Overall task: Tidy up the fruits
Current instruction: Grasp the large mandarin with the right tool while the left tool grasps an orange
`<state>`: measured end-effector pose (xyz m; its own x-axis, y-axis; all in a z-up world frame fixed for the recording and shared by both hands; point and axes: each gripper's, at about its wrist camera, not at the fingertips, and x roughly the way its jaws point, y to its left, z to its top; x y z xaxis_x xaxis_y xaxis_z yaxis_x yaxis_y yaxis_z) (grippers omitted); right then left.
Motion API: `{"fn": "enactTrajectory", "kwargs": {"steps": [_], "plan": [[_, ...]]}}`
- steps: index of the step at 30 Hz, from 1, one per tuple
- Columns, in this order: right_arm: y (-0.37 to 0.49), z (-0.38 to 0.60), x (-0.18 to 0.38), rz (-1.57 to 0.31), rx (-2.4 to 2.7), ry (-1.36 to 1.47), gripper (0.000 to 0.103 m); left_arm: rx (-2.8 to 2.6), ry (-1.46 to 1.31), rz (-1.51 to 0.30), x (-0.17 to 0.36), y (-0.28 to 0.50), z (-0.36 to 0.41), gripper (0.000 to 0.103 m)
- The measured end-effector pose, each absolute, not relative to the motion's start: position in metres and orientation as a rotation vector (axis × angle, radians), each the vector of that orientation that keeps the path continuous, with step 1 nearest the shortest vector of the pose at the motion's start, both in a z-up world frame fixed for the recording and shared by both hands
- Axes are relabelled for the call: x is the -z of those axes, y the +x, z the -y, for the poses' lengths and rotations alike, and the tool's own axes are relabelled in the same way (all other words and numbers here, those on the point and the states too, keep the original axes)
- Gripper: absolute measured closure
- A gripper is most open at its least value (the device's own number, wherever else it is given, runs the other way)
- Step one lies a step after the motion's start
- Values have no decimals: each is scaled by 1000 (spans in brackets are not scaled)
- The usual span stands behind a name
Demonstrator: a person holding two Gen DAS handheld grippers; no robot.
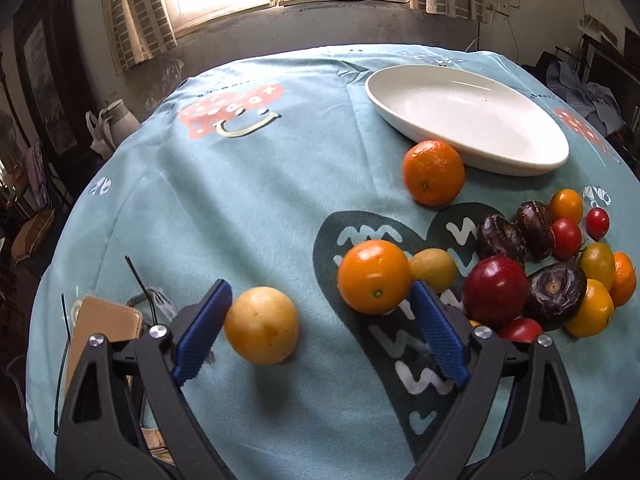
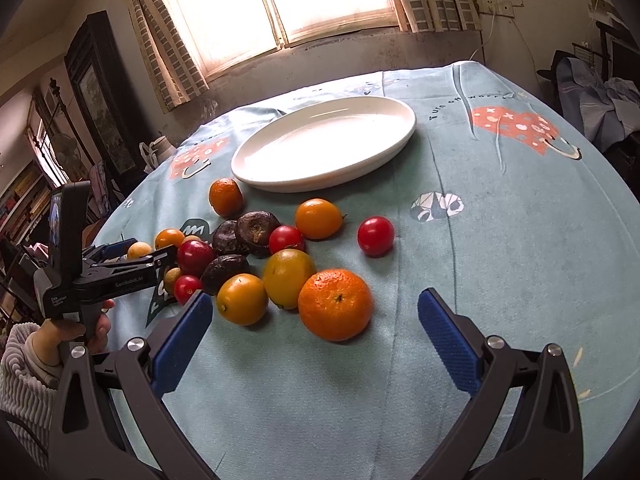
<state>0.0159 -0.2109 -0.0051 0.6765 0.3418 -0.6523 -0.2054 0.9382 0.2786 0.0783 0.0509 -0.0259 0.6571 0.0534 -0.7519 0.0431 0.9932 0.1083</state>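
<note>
Fruits lie scattered on a light blue tablecloth (image 1: pixel 248 208). My left gripper (image 1: pixel 318 286) is open and low over the cloth. A pale yellow round fruit (image 1: pixel 262 326) sits just inside its left finger and an orange tomato (image 1: pixel 374 276) just inside its right finger; neither is gripped. A red plum (image 1: pixel 496 290), dark passion fruits (image 1: pixel 554 290) and small tomatoes cluster to the right. A mandarin (image 1: pixel 434 172) lies by the white oval plate (image 1: pixel 468 120), which holds nothing. My right gripper (image 2: pixel 316 296) is open, with a second mandarin (image 2: pixel 336 304) between its fingers, untouched.
In the right wrist view a hand in a ribbed sleeve (image 2: pixel 24 364) holds the left gripper (image 2: pixel 132 256) at the left of the fruit pile. A tan wallet (image 1: pixel 106 322) and thin cables lie at the table's near left. A lone red tomato (image 2: pixel 376 236) sits apart.
</note>
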Motion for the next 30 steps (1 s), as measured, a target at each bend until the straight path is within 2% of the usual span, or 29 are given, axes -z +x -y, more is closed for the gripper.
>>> {"fn": "enactTrajectory", "kwargs": {"steps": [2, 8, 12, 14, 16, 18, 20, 23, 26, 28, 30], "plan": [[16, 211, 6, -772, -310, 188, 1, 11, 130, -840, 24, 81, -49, 26], [17, 211, 7, -777, -308, 182, 2, 89, 124, -802, 24, 95, -51, 29], [20, 212, 11, -797, -315, 195, 18, 108, 115, -797, 23, 96, -49, 33], [21, 213, 12, -806, -315, 201, 22, 112, 119, -781, 21, 88, -50, 41], [22, 214, 12, -807, -307, 197, 23, 143, 84, -770, 18, 78, -53, 45], [22, 217, 11, -801, -285, 187, 24, 198, 48, -761, 14, 69, -53, 61], [22, 223, 10, -795, -254, 183, 27, 250, 19, -773, 15, 63, -51, 73], [25, 232, 15, -820, -245, 199, 28, 250, 27, -765, 16, 61, -48, 73], [26, 226, 18, -843, -276, 178, 29, 273, -5, -777, 20, 64, -53, 65], [29, 220, 21, -871, -294, 159, 41, 274, 28, -779, 21, 65, -48, 65], [32, 220, 26, -898, -313, 173, 45, 270, 57, -781, 21, 68, -45, 65]]}}
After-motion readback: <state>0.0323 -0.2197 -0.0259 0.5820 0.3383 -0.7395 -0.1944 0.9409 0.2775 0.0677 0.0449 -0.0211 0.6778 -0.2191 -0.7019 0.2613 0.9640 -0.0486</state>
